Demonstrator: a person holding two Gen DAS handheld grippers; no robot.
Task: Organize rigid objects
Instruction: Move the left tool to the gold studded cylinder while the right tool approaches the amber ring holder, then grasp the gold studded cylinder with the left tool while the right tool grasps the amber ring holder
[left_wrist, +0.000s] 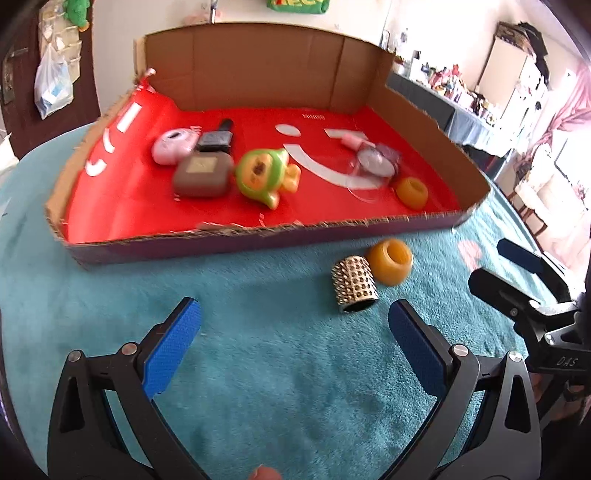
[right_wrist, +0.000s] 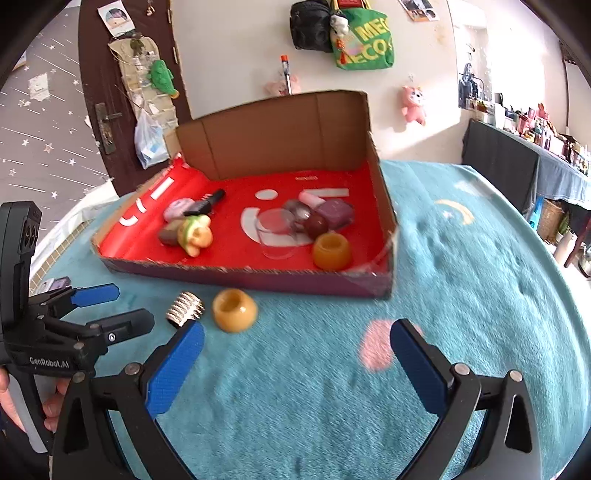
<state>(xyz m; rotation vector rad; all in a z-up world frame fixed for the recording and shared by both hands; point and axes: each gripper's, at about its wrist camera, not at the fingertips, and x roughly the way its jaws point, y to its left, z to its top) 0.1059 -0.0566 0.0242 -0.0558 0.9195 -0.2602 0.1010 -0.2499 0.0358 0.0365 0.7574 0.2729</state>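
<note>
On the teal blanket (left_wrist: 258, 387) in front of the box lie a studded metal cylinder (left_wrist: 354, 284) (right_wrist: 184, 308) and an orange ring-shaped cup (left_wrist: 389, 260) (right_wrist: 234, 310), side by side. My left gripper (left_wrist: 295, 332) (right_wrist: 122, 306) is open and empty, just short of the cylinder. My right gripper (right_wrist: 299, 354) (left_wrist: 491, 264) is open wide and empty, hovering over the blanket to the right of the orange cup. The cardboard box (left_wrist: 258, 240) (right_wrist: 240, 275) has a red floor. It holds a second orange cup (left_wrist: 412, 192) (right_wrist: 331, 251), a green toy (left_wrist: 264, 175) (right_wrist: 194, 230) and a clear glass (left_wrist: 369, 173) (right_wrist: 277, 232).
Also in the box are a pink round case (left_wrist: 171, 146), a brown case (left_wrist: 201, 175), a black watch-like item (left_wrist: 216, 140) and purple pieces (right_wrist: 334, 214). The box's back wall stands tall and its front rim is low. A person's hand (right_wrist: 51, 402) holds the left gripper.
</note>
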